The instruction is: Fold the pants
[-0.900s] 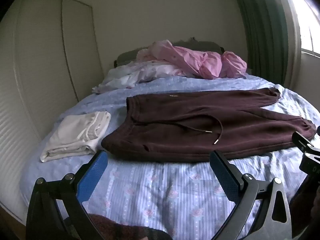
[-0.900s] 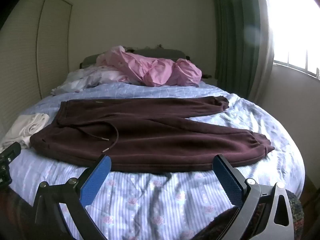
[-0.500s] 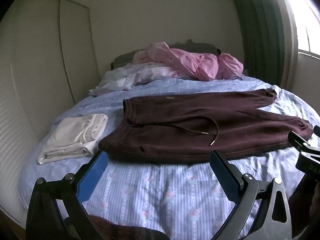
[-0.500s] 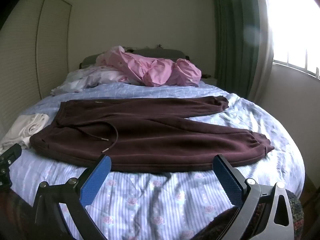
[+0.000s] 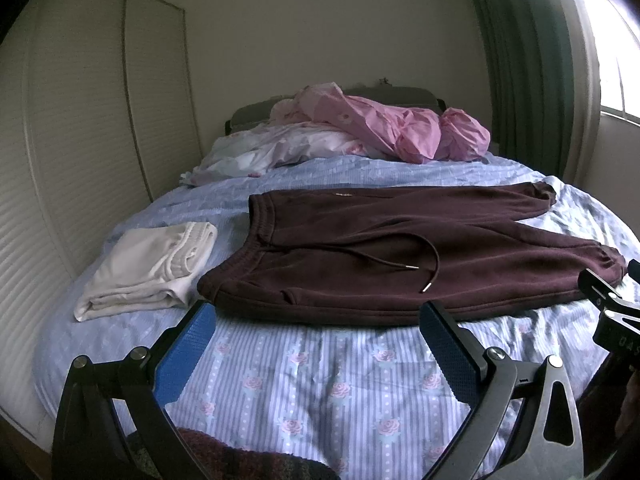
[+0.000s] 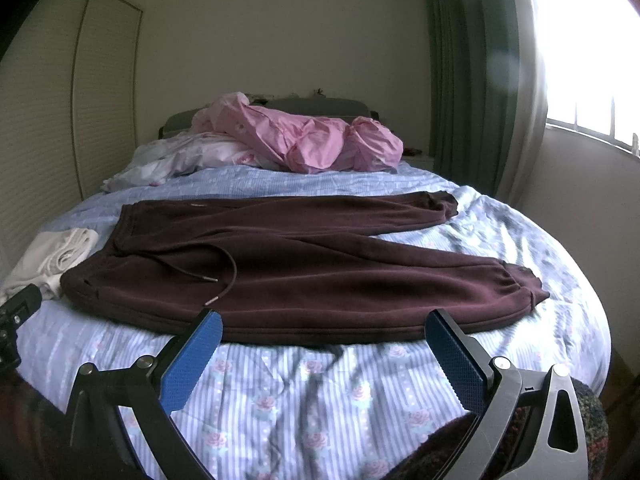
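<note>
Dark maroon sweatpants [image 5: 400, 256] lie spread flat across the bed, waistband to the left, both legs running right; they also show in the right wrist view [image 6: 304, 264]. A drawstring [image 5: 416, 268] lies loose on the front. My left gripper [image 5: 316, 312] is open and empty, hovering just short of the pants' near edge by the waistband. My right gripper [image 6: 324, 320] is open and empty, at the near edge of the near leg. Neither touches the fabric.
A folded white garment [image 5: 148, 268] lies left of the waistband. A pink heap [image 5: 396, 128] and pale bedding [image 5: 272, 152] sit at the headboard. The striped floral sheet [image 5: 320, 368] covers the bed. Closet doors stand left, green curtain and window right.
The left gripper has dropped slightly and drifted, so the pants sit a little further left and lower in its view. The right gripper has barely moved. Both stay open.
</note>
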{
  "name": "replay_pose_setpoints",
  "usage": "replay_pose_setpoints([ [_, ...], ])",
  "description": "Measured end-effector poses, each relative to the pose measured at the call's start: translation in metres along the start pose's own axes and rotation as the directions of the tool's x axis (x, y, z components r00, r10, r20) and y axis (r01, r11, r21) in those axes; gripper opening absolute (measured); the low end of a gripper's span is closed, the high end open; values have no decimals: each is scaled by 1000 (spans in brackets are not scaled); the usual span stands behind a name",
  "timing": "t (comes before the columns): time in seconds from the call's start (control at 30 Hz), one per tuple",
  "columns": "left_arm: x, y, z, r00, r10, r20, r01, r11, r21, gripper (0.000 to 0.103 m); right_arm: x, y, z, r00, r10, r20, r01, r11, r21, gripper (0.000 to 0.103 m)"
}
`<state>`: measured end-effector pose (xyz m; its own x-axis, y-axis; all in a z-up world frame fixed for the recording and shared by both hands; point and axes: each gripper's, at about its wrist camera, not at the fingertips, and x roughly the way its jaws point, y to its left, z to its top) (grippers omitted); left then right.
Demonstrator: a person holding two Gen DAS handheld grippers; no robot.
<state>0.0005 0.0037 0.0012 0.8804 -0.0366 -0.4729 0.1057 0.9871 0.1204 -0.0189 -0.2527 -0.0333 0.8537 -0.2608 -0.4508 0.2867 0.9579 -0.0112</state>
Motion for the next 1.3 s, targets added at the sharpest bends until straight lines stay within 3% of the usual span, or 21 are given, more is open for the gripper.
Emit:
replay_pose_setpoints([
  [1.3, 1, 0, 1, 1000, 1, 5, -1, 1000, -9, 103, -2, 1, 1, 1000, 2, -1, -2, 1000, 4, 103],
])
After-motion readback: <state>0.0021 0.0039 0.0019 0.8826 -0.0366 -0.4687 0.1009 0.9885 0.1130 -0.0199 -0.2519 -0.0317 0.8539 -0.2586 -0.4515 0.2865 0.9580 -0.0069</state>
